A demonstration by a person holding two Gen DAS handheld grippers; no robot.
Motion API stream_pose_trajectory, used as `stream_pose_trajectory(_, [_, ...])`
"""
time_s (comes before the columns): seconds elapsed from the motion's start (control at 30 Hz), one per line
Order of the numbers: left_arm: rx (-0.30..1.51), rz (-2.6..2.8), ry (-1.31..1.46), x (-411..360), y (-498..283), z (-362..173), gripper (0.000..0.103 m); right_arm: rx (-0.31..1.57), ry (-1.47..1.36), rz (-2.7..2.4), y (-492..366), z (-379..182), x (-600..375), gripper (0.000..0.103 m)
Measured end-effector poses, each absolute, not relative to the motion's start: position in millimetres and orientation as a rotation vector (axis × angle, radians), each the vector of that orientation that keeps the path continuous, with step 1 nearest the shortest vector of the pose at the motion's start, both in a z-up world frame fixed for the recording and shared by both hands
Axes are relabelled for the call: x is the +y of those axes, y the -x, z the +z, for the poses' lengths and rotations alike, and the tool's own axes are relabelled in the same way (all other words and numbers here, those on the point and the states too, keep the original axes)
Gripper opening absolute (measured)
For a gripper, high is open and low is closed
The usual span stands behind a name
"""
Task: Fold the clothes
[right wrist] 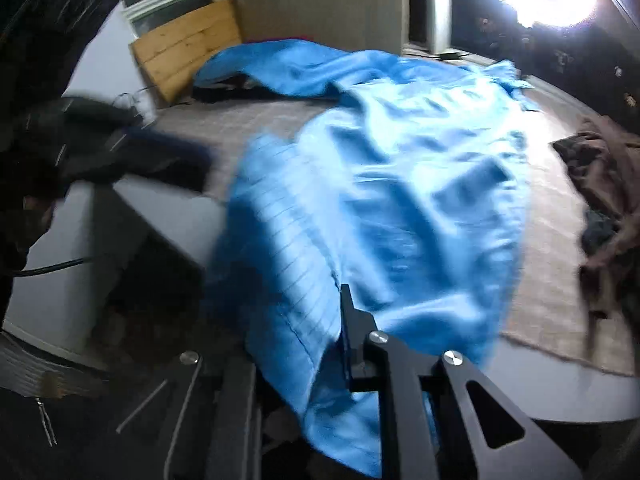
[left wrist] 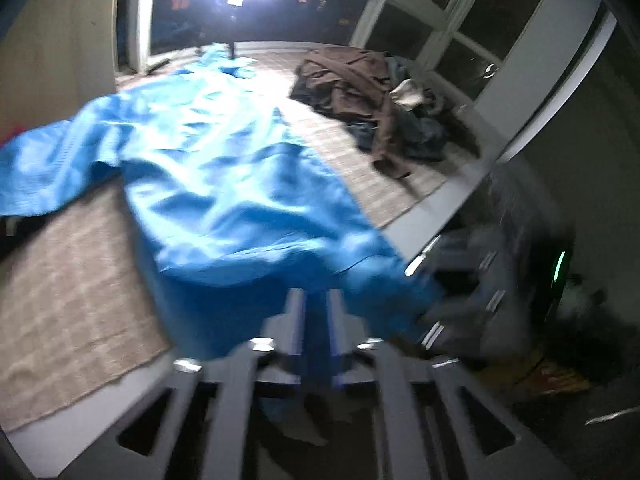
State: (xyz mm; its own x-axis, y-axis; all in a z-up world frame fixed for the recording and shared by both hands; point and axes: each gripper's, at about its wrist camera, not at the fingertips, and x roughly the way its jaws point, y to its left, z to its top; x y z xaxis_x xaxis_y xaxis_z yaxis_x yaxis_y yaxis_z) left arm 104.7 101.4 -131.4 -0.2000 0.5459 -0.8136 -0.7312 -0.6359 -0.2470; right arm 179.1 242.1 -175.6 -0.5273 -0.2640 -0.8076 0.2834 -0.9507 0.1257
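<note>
Sheeny blue cloth garment (left wrist: 224, 184) (wrinkled)

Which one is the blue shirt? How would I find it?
Look at the table with the beige checked cloth. The blue shirt lies spread across its middle, hem hanging over the near edge. It is bright and shiny, unlike the dark brown clothes pile beside it.

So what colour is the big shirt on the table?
Bright blue shirt, with thin stripes; clearest in the right wrist view.
</note>
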Motion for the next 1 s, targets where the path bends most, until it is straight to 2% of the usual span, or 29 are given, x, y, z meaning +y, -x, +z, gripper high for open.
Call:
stream_pose_trajectory(0.13, [0.375, 1.922, 1.153, 98, -131, -156, 0.035, 0.021, -1.3, -2.551, -178, -143, 269, 0.014])
stream_pose_trajectory(0.3, [0.555, 1.789, 1.073, 150, -160, -201, 0.039, 0.033, -1.279, -2.601, -170, -101, 281, 0.014])
stream_pose_trajectory(0.4, [0.58, 1.761, 0.999, 176, -164, -215, 0.041, 0.089, -1.275, -2.63, -169, -86, 279, 0.014])
stream_pose_trajectory(0.53, [0.526, 1.695, 0.992, 201, -154, -223, 0.044, 0.109, -1.279, -2.639, -165, -75, 278, 0.014])
stream_pose_trajectory(0.63, [0.394, 1.664, 0.999, 210, -140, -215, 0.044, 0.117, -1.278, -2.654, -166, -70, 279, 0.014])
stream_pose_trajectory(0.7, [0.261, 1.646, 0.996, 207, -131, -203, 0.048, 0.124, -1.282, -2.665, -166, -69, 281, 0.014])
stream_pose_trajectory(0.8, [0.208, 1.637, 0.979, 208, -126, -194, 0.054, 0.122, -1.283, -2.677, -165, -67, 283, 0.014])
stream_pose_trajectory(0.97, [0.182, 1.641, 1.061, 219, -107, -203, 0.054, 0.124, -1.279, -2.684, -164, -66, 287, 0.014])
stream_pose_trajectory(1.0, [0.168, 1.64, 1.079, 220, -103, -206, 0.051, 0.127, -1.281, -2.684, -164, -66, 288, 0.014])
